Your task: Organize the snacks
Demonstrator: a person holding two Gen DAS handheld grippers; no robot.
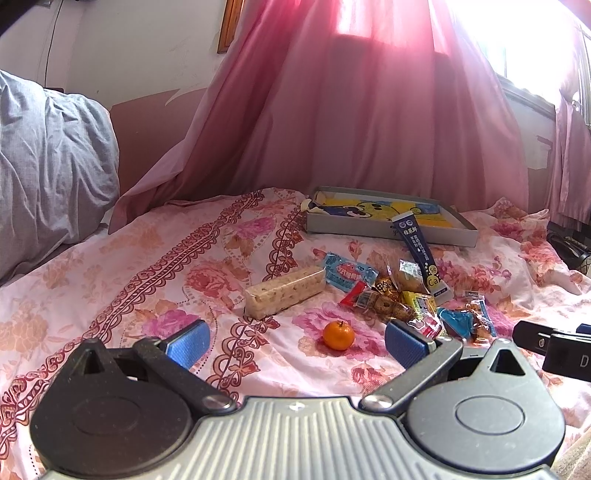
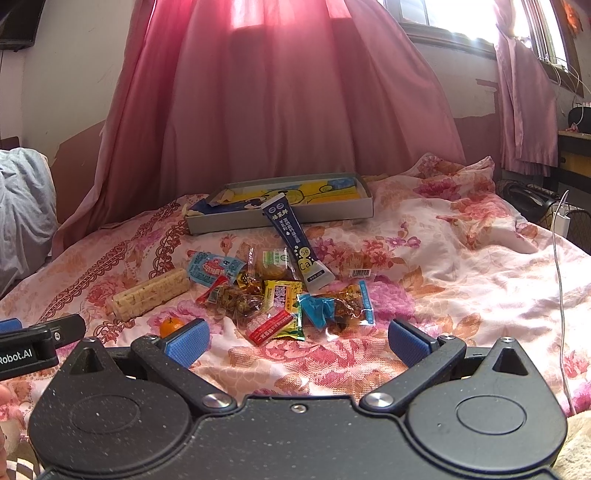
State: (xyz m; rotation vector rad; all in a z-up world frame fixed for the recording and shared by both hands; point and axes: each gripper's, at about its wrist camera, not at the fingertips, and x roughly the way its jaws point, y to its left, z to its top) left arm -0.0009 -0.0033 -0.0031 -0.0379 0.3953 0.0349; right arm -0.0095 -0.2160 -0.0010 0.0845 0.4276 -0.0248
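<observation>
- Left wrist view: the left gripper [image 1: 297, 341] hovers low over the bed with its blue pads [image 1: 404, 347] spread wide and nothing between them; a small orange [image 1: 338, 335] sits on the cover in the gap ahead of them, touching neither pad.
- Right wrist view: the right gripper [image 2: 297, 341] is also held wide apart and empty, with the near edge of the snack pile [image 2: 280, 295] just ahead of its fingers.
- Each gripper shows at the edge of the other's view, so the two are side by side, close together.
- Both hang over a floral pink-and-white bedcover [image 2: 461, 258], rumpled toward the right.
- The snacks lie loose on the cover: a long pale puffed-rice bar [image 1: 284, 292] in clear wrap to the left, a blue packet [image 1: 349, 275] behind it, then a heap of small red, yellow and blue wrappers overlapping one another.
- A dark blue tube-shaped sachet [image 1: 424, 254] leans from the heap up onto the front wall of a shallow grey box [image 1: 391, 229].
- That box sits farther back on the bed, open at the top, holding a flat yellow and blue cartoon-printed sheet; I cannot tell if anything else is inside.
- Behind the bed hangs a pink curtain [image 2: 295, 103], sunlit, with a bright window [image 2: 461, 18] to the upper right.
- A grey-blue pillow or folded quilt [image 1: 51, 155] is heaped at the left.
</observation>
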